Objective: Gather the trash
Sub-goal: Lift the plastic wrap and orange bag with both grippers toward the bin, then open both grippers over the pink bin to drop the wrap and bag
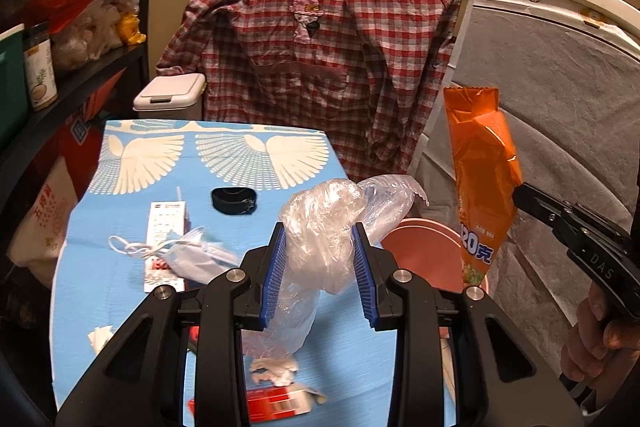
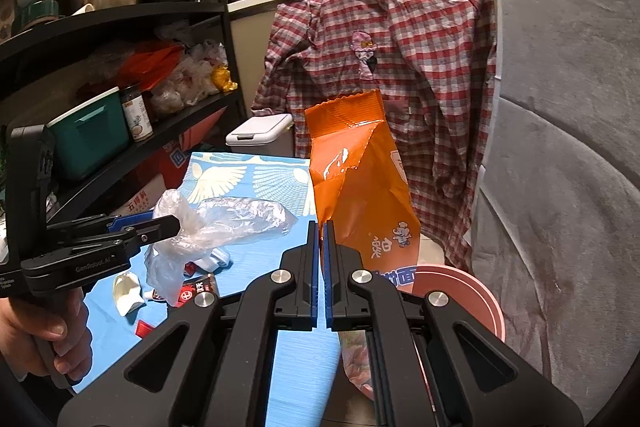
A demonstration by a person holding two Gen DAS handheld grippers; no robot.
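Note:
My left gripper (image 1: 320, 231) is shut on a crumpled clear plastic bag (image 1: 324, 227), its blue pads pressing both sides, held above the blue table (image 1: 120, 227). My right gripper (image 2: 323, 227) is shut on an orange snack wrapper (image 2: 356, 187), which hangs over a pink bin (image 2: 480, 291) beside the table's right edge. In the left wrist view the right gripper (image 1: 516, 195) holds the orange wrapper (image 1: 480, 167) above the pink bin (image 1: 424, 247). In the right wrist view the left gripper (image 2: 172, 223) carries the plastic bag (image 2: 224, 223).
On the blue table lie a face mask (image 1: 188, 259), a drink carton (image 1: 166, 227), a black band (image 1: 234, 201), crumpled tissue (image 1: 276, 369) and a red packet (image 1: 280, 403). A white lidded bin (image 1: 170, 93) and a plaid shirt (image 1: 320, 47) stand behind. Black shelves (image 2: 120, 27) are at left.

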